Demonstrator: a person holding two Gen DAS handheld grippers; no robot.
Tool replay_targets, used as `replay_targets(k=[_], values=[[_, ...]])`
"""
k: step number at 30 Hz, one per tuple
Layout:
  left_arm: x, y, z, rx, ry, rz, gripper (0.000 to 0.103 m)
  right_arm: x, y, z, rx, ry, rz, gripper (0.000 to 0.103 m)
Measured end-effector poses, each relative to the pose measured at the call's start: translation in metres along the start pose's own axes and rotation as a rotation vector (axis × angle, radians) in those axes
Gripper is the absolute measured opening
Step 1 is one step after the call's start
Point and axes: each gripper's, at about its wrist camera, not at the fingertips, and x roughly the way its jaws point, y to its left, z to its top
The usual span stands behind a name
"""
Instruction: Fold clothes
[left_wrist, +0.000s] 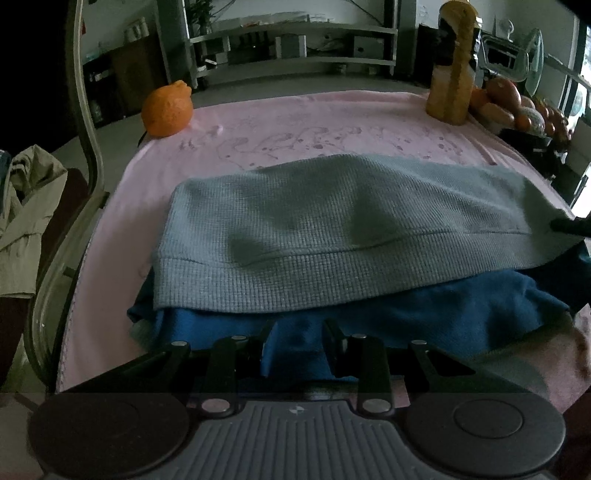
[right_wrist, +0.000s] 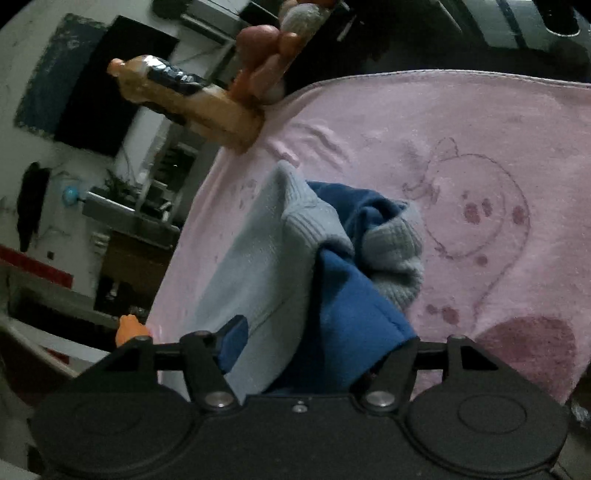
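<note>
A grey waffle-knit garment (left_wrist: 332, 229) lies folded over a blue garment (left_wrist: 424, 314) on a pink blanket (left_wrist: 295, 122). My left gripper (left_wrist: 299, 332) sits at the near edge of the pile, its fingers partly open around a fold of the blue cloth. In the right wrist view the grey garment (right_wrist: 258, 266) and the blue garment (right_wrist: 351, 306) bunch up between the wide-apart fingers of my right gripper (right_wrist: 314, 343); whether they pinch the cloth is hidden. A dark fingertip (left_wrist: 569, 225) of the right gripper touches the grey garment's right corner.
An orange fruit (left_wrist: 168, 109) sits at the blanket's far left corner. A tall orange bottle (left_wrist: 452, 62) stands at the far right, with a pile of fruit (left_wrist: 517, 107) beside it. A chair frame (left_wrist: 85, 147) with a beige jacket (left_wrist: 26, 221) stands left of the table.
</note>
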Motion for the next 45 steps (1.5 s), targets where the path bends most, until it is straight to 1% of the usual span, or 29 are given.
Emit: replay_targets(k=[2,3,5,7,9,10,11,12,15,17,19,22,23,24,27,29,30,32,33,34,35,37,38,40,41,45], values=[[-0.001,0.002,0.001,-0.015,0.001,-0.018,0.031,-0.003,-0.004,0.008,0.107,-0.064,-0.017,0.058],[-0.002,0.003,0.002,-0.021,0.000,-0.027,0.031,-0.001,-0.008,0.009,0.154,-0.081,-0.028,0.058],[-0.006,0.006,0.002,-0.024,-0.002,-0.045,0.031,0.008,-0.007,0.009,0.204,-0.102,-0.051,0.059],[-0.010,0.009,0.002,-0.027,-0.005,-0.063,0.031,0.010,-0.003,0.006,0.222,-0.153,-0.072,0.057],[-0.013,0.016,-0.001,-0.022,0.004,-0.099,0.031,0.012,0.000,0.005,0.246,-0.186,-0.111,0.039],[-0.014,0.021,-0.002,-0.020,0.013,-0.122,0.030,0.013,-0.001,0.005,0.257,-0.186,-0.135,0.024],[-0.014,0.025,-0.003,-0.019,0.024,-0.150,0.027,0.012,-0.001,0.004,0.245,-0.183,-0.151,0.021],[-0.013,0.030,-0.004,-0.024,0.051,-0.197,0.020,0.011,0.000,0.003,0.229,-0.182,-0.169,0.019],[-0.015,0.033,-0.007,-0.004,0.135,-0.349,0.019,0.003,0.025,-0.004,0.082,-0.187,-0.248,0.017],[-0.030,0.025,-0.010,0.061,0.109,-0.403,0.020,-0.004,0.054,-0.008,-0.050,-0.175,-0.264,0.016],[-0.051,0.019,-0.011,0.116,0.048,-0.457,0.022,-0.011,0.087,-0.012,-0.174,-0.156,-0.267,0.015],[-0.067,0.022,-0.008,0.114,0.007,-0.502,0.023,-0.024,0.127,-0.019,-0.322,-0.149,-0.267,0.014],[-0.071,0.024,-0.005,0.114,-0.001,-0.507,0.023,-0.029,0.141,-0.023,-0.374,-0.153,-0.267,0.014],[-0.073,0.027,0.001,0.130,0.004,-0.482,0.023,-0.033,0.155,-0.030,-0.443,-0.162,-0.276,0.014],[-0.080,0.042,0.023,0.172,0.007,-0.403,0.022,-0.029,0.203,-0.058,-0.729,-0.203,-0.330,0.014],[-0.086,0.063,0.041,0.180,-0.016,-0.372,0.023,-0.023,0.231,-0.080,-0.891,-0.195,-0.345,0.014],[-0.090,0.076,0.049,0.164,-0.043,-0.362,0.023,-0.022,0.244,-0.089,-0.952,-0.186,-0.340,0.014],[-0.092,0.104,0.058,0.090,-0.101,-0.359,0.023,-0.017,0.268,-0.109,-1.087,-0.182,-0.333,0.014],[-0.093,0.119,0.061,0.047,-0.128,-0.364,0.023,-0.015,0.278,-0.119,-1.159,-0.187,-0.328,0.014],[-0.089,0.135,0.058,-0.022,-0.141,-0.396,0.024,-0.011,0.285,-0.129,-1.223,-0.206,-0.311,0.014],[-0.084,0.150,0.055,-0.089,-0.149,-0.426,0.024,-0.005,0.288,-0.141,-1.289,-0.236,-0.296,0.014],[-0.069,0.176,0.046,-0.212,-0.123,-0.458,0.022,0.009,0.289,-0.167,-1.390,-0.283,-0.267,0.014],[-0.065,0.184,0.042,-0.238,-0.112,-0.438,0.021,0.018,0.287,-0.181,-1.430,-0.302,-0.253,0.014],[-0.062,0.196,0.037,-0.256,-0.116,-0.375,0.021,0.036,0.283,-0.207,-1.504,-0.335,-0.224,0.014],[-0.060,0.202,0.034,-0.268,-0.117,-0.355,0.021,0.044,0.279,-0.220,-1.518,-0.334,-0.204,0.014],[-0.048,0.224,0.027,-0.329,-0.085,-0.335,0.021,0.072,0.265,-0.274,-1.617,-0.330,-0.129,0.014]])
